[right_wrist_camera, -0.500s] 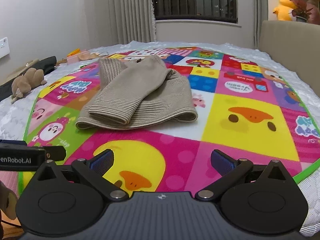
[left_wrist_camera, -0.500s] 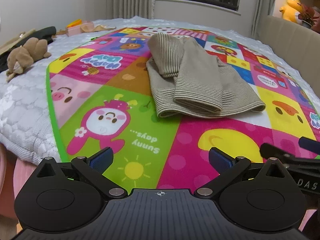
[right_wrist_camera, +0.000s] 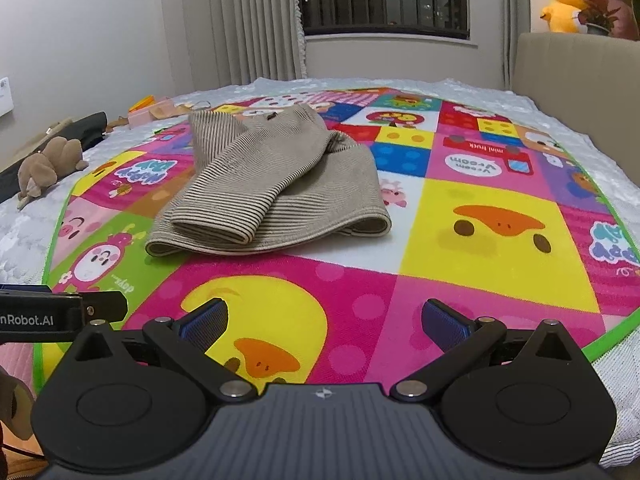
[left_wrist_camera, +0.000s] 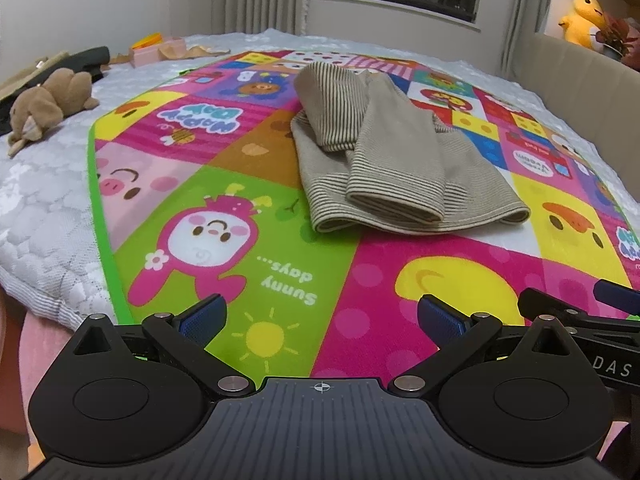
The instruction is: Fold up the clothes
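Observation:
A beige striped knit garment [left_wrist_camera: 384, 160] lies on the colourful play mat [left_wrist_camera: 256, 280] on the bed, both sleeves folded over its body. It also shows in the right wrist view [right_wrist_camera: 268, 188]. My left gripper [left_wrist_camera: 320, 320] is open and empty, held above the mat's near edge, short of the garment. My right gripper [right_wrist_camera: 324, 320] is open and empty, also near the front of the mat [right_wrist_camera: 480, 240], with the garment ahead to its left. The right gripper's tip shows at the right edge of the left wrist view [left_wrist_camera: 580, 312].
A brown plush toy [left_wrist_camera: 44, 104] lies on the white quilt [left_wrist_camera: 36, 216] at the left. Pink boxes [left_wrist_camera: 156, 46] and dark items sit at the far left. A beige headboard [right_wrist_camera: 580, 80] with a yellow plush duck [right_wrist_camera: 562, 6] stands at the right.
Both grippers have edged slightly back and lower; the garment has not moved.

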The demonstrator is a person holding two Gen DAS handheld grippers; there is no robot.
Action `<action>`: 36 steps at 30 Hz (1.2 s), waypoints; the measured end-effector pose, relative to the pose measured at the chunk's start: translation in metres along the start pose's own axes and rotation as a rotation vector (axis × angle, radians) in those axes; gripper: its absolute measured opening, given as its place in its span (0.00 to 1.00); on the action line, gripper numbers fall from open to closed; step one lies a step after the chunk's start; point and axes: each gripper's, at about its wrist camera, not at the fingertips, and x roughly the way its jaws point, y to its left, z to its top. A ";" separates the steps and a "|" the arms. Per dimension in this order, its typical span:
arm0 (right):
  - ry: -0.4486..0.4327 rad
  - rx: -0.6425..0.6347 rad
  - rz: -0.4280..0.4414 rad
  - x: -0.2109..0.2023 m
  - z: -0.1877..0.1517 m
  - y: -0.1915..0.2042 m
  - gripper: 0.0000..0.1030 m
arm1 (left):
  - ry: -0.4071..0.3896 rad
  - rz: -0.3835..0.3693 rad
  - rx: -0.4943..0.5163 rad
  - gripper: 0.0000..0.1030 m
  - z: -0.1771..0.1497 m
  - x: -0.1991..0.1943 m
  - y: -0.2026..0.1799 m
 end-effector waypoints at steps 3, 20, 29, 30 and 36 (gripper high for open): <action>0.010 0.008 -0.003 0.003 0.000 -0.001 1.00 | 0.012 -0.002 0.000 1.00 0.000 0.003 0.000; 0.023 0.025 -0.016 0.006 -0.002 -0.005 1.00 | 0.022 -0.006 0.000 1.00 0.000 0.009 0.001; 0.026 0.016 -0.011 0.006 -0.002 -0.001 1.00 | 0.016 -0.009 0.001 1.00 0.002 0.008 0.001; 0.026 0.017 -0.012 0.006 -0.002 -0.001 1.00 | 0.017 -0.010 0.002 1.00 0.002 0.008 0.001; 0.027 0.029 -0.019 0.005 -0.002 -0.005 1.00 | 0.021 -0.014 0.008 1.00 0.001 0.008 0.000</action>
